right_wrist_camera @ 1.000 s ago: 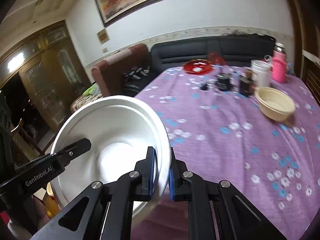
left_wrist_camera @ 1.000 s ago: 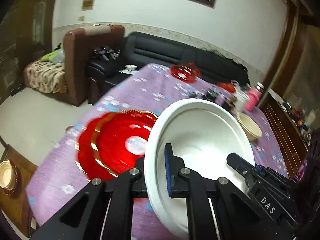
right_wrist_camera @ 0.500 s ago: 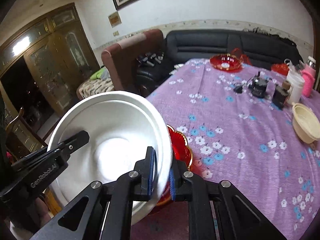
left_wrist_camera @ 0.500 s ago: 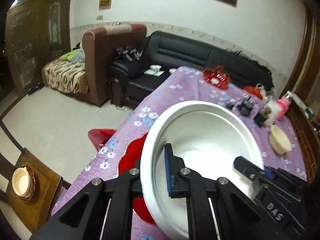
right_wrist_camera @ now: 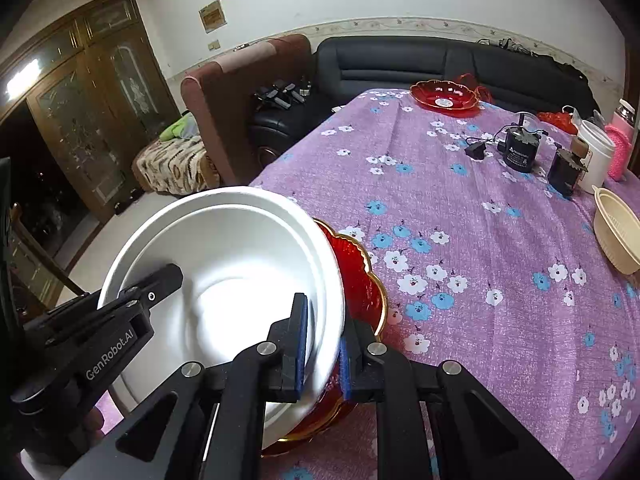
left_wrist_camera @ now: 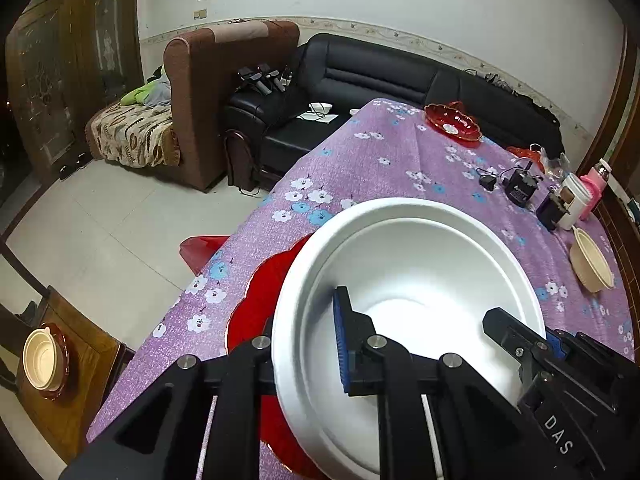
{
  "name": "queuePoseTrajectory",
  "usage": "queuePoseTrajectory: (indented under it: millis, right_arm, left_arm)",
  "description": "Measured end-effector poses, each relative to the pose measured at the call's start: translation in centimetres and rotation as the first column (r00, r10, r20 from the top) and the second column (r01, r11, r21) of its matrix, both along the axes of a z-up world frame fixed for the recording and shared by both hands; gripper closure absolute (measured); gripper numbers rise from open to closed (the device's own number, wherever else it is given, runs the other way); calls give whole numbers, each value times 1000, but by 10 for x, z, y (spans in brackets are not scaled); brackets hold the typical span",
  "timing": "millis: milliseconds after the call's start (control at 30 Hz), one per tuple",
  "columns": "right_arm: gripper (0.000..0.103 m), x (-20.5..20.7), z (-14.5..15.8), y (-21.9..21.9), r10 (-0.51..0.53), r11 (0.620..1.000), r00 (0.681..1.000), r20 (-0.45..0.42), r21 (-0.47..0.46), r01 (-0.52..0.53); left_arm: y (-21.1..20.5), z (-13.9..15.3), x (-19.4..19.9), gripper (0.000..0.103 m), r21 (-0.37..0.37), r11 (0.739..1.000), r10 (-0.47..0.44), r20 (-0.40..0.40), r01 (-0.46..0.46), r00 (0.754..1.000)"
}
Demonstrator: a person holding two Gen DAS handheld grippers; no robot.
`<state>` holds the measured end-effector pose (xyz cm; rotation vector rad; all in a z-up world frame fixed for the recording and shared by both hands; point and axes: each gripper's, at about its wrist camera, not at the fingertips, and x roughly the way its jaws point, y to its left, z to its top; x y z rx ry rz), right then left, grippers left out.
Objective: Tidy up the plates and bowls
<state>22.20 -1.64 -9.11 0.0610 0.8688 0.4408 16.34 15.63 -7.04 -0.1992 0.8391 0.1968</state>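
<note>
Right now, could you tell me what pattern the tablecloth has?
Purple tablecloth with white and blue flowers; clearest in the right wrist view.

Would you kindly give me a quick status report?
Both tools, left and right, shut on white bowl rim. Bowl over red plates. Nothing in the way.

The white bowl (left_wrist_camera: pixel 420 264) looks smooth and matt, like foam or plastic; the red plate (right_wrist_camera: pixel 360 280) under it is glossy, glass-like, gold-rimmed. A woven purple flowered cloth (right_wrist_camera: pixel 480 220) covers the tabletop; the sofa (left_wrist_camera: pixel 380 76) is shiny black leather
</note>
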Motion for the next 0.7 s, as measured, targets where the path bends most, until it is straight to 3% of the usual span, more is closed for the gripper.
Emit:
queuePoseTrajectory:
  millis: [100,167,233,300,500,533,600,667,700]
  right_arm:
    - [88,2,-4,2,-6,1000,1000,-1,-5,6]
    - [88,2,-4,3,-8,1000,1000,4,-11,8]
    - [88,2,-4,5,-6,1000,1000,13,-21,6]
    - [88,2,-4,7,-10,999,1000,28,-38,11]
    - [85,0,-4,8,-20,999,998,58,-50,23]
    - [82,-1,-3,8,-24,998,997,69,-53,28]
    - [52,-4,-1,8,-25,998,996,83,-49,29]
    - [33,-7,3,6,-34,999,993,113,-32,38]
    - [31,-8,6,5,-43,999,991,130,-26,46]
  left_arm:
    - [1,-4,3,86,5,1000,5,-8,-5,1000]
    - [1,-6,5,75,3,1000,4,-12,-4,1000]
    - [3,-6,5,57,-6,1000,6,-2,-6,1000]
    - [5,-6,4,48,-22,1000,13,8,-12,1000]
    - [12,-2,-2,45,-50,998,32,30,-31,999]
    - [13,0,-4,45,-50,998,35,35,-33,999]
    - [15,4,-7,44,-58,997,45,48,-42,998]
    - [19,10,-13,39,-68,996,62,67,-57,996]
    - [20,13,-16,36,-74,995,73,76,-67,994]
